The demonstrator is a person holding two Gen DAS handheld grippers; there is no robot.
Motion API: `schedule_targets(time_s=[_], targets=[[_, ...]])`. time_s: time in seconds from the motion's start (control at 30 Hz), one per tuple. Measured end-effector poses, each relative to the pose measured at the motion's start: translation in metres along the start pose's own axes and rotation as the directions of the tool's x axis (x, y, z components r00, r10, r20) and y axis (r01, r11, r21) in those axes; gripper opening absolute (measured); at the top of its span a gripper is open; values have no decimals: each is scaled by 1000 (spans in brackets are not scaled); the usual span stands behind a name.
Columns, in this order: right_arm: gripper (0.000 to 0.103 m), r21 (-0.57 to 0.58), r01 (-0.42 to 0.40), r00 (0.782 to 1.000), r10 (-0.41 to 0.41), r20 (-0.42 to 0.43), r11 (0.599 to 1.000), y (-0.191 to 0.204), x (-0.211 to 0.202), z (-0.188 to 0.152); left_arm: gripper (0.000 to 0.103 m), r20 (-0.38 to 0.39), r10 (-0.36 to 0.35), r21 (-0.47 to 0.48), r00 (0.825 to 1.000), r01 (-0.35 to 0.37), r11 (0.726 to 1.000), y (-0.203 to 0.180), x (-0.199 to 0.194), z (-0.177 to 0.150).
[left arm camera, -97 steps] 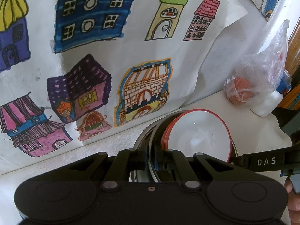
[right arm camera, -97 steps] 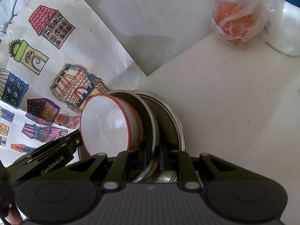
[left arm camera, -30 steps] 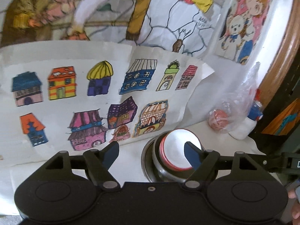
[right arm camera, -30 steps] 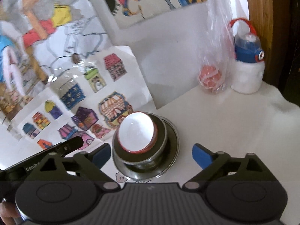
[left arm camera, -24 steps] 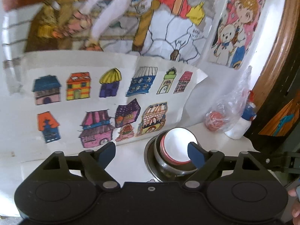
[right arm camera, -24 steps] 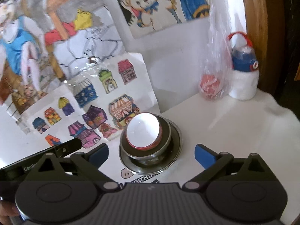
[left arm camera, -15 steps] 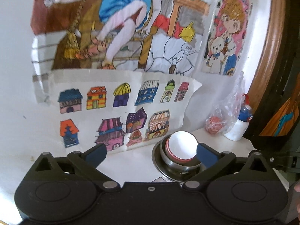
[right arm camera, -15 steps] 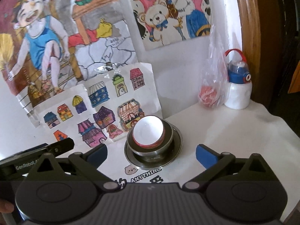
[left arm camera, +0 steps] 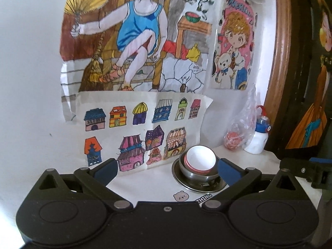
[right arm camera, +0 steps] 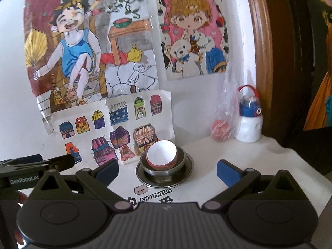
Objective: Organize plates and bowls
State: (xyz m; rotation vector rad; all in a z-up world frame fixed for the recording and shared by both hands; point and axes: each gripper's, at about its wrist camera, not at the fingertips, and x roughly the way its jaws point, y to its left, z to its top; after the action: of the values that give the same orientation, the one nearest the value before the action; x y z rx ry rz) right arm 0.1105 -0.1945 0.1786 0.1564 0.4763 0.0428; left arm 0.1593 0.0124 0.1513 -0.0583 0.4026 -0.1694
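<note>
**Stack built, both claws backed off**

Since the earlier frames, both claws have pulled up and away from the dishes: they were clamped on the steel rims, and now the left claw and the right claw hang well back with their blue-padded fingers spread wide, holding nothing.

We note the current arrangement on the white counter: a steel plate at the bottom, a steel bowl seated in it, and a white bowl with a red rim nested on top, tilted toward the house drawings behind. In the left wrist view the same stack reads: plate, steel bowl, red-rimmed bowl.

Judgement: stacking appears complete. No loose plates or bowls are visible. A bagged red item and a water bottle stand apart, untouched. Only levelling the tilted top bowl might remain.
</note>
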Motion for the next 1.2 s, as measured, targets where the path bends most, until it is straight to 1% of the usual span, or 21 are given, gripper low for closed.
schedule_targets(time_s=[0.13,0.23,0.47,0.6,0.77,1.03,1.2], targets=[[103,-10,7,1000,-7,29,1000,3,-14,-11,102,23,3,21,1000,-4,1000,-1,-13,-11],[103,-22,3,999,-2,44,1000,4,-19,-22,102,35,3,17,999,-3,1000,1,-21,-22],[103,-23,-4,998,6,58,1000,5,-22,-52,102,36,14,10,999,-14,1000,6,-27,-47],[103,-14,-11,997,11,70,1000,8,-23,-70,102,22,15,-6,1000,-15,1000,9,-26,-61],[103,-35,-4,996,7,90,999,13,-25,-86,102,1,18,-12,1000,-18,1000,11,-22,-77],[103,-58,18,990,-9,142,998,17,-32,-103,102,6,26,-18,1000,-26,1000,18,-19,-95],[103,-41,20,991,-14,132,999,14,-27,-115,102,-8,28,-17,1000,-28,999,20,-15,-107]])
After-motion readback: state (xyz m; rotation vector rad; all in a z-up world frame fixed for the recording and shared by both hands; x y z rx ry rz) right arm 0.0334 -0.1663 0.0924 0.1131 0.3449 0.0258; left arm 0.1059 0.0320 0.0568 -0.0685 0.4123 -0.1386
